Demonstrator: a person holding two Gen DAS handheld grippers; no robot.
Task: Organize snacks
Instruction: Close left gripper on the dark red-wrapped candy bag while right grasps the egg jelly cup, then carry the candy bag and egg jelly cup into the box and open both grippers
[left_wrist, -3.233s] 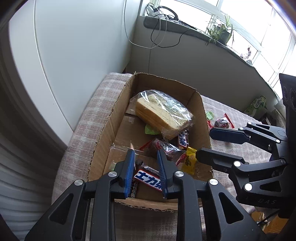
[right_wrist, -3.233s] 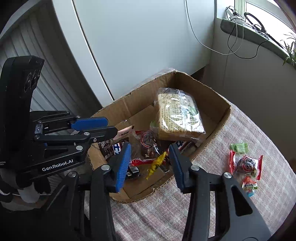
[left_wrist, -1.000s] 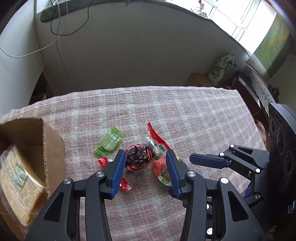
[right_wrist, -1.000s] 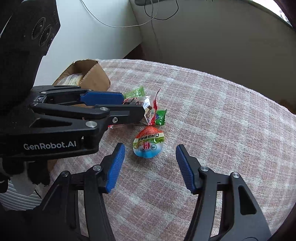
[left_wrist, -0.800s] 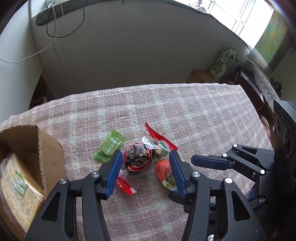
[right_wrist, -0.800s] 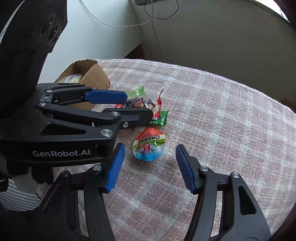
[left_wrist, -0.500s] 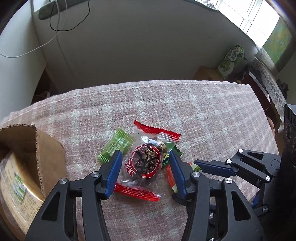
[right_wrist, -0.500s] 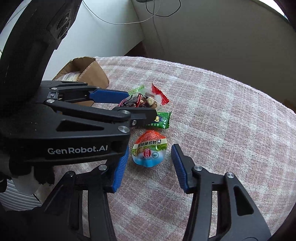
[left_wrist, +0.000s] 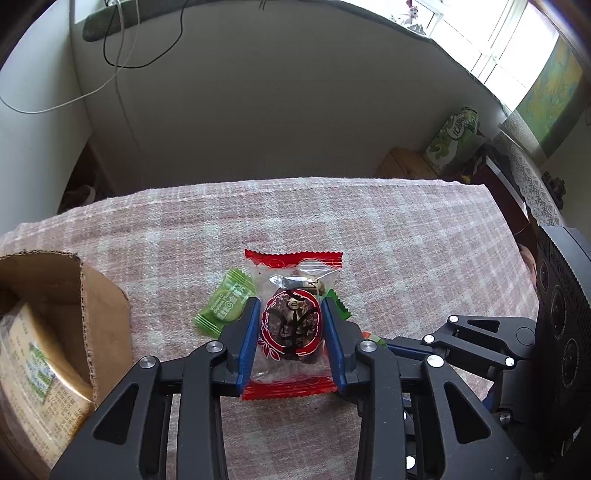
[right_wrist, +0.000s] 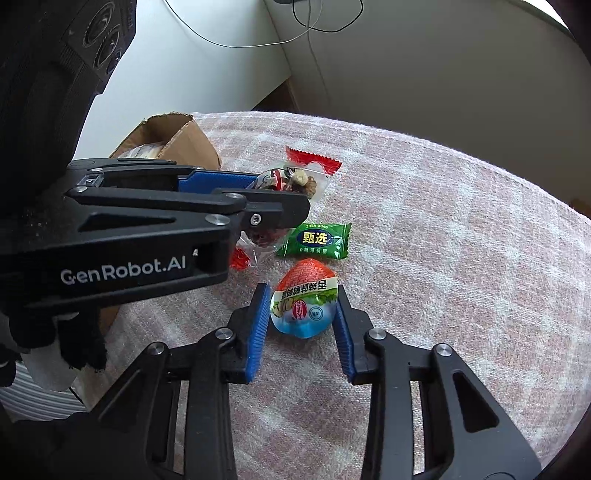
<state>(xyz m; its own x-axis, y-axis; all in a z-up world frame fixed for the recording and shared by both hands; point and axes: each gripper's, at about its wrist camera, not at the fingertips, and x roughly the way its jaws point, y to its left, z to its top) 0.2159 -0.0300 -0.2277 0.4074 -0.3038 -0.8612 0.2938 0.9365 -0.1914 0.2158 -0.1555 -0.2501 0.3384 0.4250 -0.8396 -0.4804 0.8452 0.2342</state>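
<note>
Our left gripper (left_wrist: 290, 332) is closing on the clear red-edged snack packet (left_wrist: 291, 325); its blue pads touch both sides of the dark round sweet inside, near the middle of the pink checked tablecloth (left_wrist: 406, 240). Our right gripper (right_wrist: 301, 325) is closing too, its pads against the egg-shaped packet (right_wrist: 304, 308), whose red, green and blue wrap bears Chinese characters we cannot read upside down. Just beyond lies a green candy (right_wrist: 316, 240) lettered "ZHEN XUAN" and "甄选". In the left wrist view another green candy (left_wrist: 225, 301) reads "Vitamin C" and lies beside the left pad. The left gripper's body shows "GenRobot.AI". At the cloth's left edge stands a cardboard box (left_wrist: 96, 317) holding a wrapped block (left_wrist: 33, 376) with a small-print label.
</note>
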